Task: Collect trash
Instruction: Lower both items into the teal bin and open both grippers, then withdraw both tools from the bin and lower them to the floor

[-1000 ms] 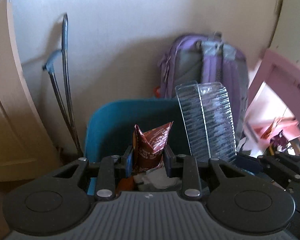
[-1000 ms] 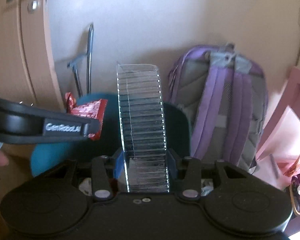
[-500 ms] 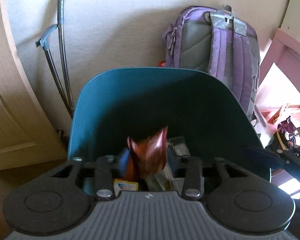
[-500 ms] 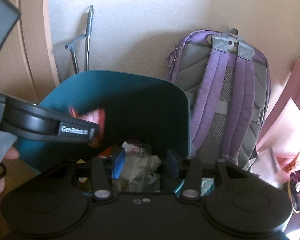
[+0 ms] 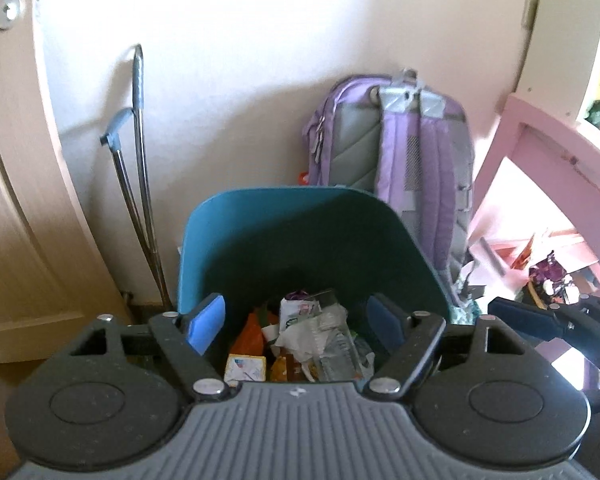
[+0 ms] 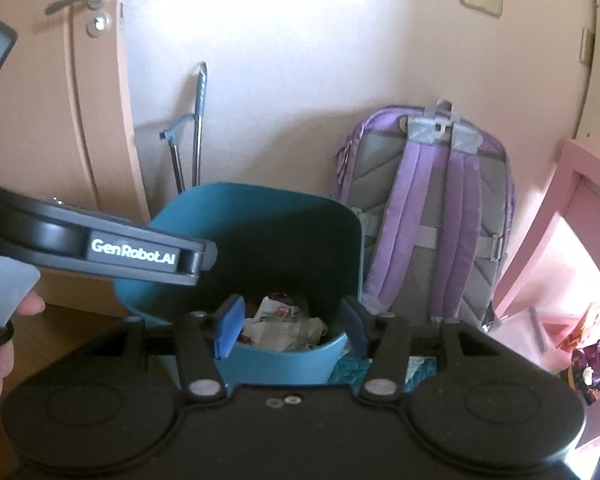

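Observation:
A teal trash bin (image 5: 300, 216) stands on the floor against the wall, holding wrappers, paper and clear plastic trash (image 5: 312, 332). My left gripper (image 5: 298, 320) is open and empty just above the bin's near rim. My right gripper (image 6: 292, 326) is open and empty over the bin (image 6: 260, 216), with trash (image 6: 284, 320) showing between its pads. The left gripper's body (image 6: 100, 252) crosses the right wrist view at left. The right gripper's finger (image 5: 524, 320) shows at the right edge of the left wrist view.
A purple backpack (image 5: 412, 152) leans on the wall right of the bin. A metal crutch (image 5: 136, 160) leans left of it beside a wooden door (image 6: 60, 120). Pink furniture (image 5: 548, 168) and a purple wrapper (image 6: 592, 364) are at right.
The left gripper opened and the red-brown wrapper fell into the bin. The right gripper let go of the clear plastic tray, which is in the bin. Both grippers pulled back and up.

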`<state>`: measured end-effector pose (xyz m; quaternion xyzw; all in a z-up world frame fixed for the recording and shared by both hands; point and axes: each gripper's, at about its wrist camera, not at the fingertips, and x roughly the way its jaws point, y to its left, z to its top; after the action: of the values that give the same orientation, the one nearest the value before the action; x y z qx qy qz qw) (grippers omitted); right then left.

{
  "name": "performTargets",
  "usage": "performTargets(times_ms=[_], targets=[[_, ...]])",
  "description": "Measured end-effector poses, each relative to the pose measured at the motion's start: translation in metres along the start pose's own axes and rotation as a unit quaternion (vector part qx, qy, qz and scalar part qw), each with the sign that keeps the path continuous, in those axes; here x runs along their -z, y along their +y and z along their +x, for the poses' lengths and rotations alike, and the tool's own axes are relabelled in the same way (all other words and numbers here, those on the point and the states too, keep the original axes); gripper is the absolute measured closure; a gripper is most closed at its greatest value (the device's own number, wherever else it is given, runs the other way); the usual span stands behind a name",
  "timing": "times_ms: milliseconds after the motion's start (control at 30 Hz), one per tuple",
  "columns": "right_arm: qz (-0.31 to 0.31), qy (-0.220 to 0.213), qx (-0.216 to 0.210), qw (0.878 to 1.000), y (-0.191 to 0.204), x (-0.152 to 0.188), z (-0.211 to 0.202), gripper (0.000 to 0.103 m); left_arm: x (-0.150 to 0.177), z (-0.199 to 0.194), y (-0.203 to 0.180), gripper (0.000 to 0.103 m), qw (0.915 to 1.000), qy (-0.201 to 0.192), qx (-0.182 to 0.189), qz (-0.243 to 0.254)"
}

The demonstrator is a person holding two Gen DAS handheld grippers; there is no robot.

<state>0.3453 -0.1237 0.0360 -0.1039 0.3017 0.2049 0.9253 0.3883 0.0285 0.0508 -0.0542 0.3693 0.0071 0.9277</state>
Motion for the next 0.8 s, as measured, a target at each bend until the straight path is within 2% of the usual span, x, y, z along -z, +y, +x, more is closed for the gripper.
performTargets(times_ms=[233, 433, 700, 800], targets=[[0.000, -0.019, 0.003, 1.000, 0.007, 0.011, -0.048, 0.047, 0.020, -0.053, -0.002, 0.023, 0.9998, -0.017, 0.000, 0.008], [-0.005, -0.020, -0.001, 1.000, 0.011, 0.029, -0.075, 0.046, 0.042, -0.085, 0.003, 0.023, 0.9997, -0.023, 0.008, -0.007], [0.003, -0.006, -0.021, 1.000, 0.010, 0.067, -0.087, 0.045, 0.079, -0.109, 0.009, 0.021, 0.9989, -0.027, 0.033, -0.019], [0.008, 0.005, -0.028, 1.000, 0.008, 0.082, -0.083, 0.045, 0.095, -0.108, 0.013, 0.013, 0.9988, -0.025, 0.036, -0.023]])
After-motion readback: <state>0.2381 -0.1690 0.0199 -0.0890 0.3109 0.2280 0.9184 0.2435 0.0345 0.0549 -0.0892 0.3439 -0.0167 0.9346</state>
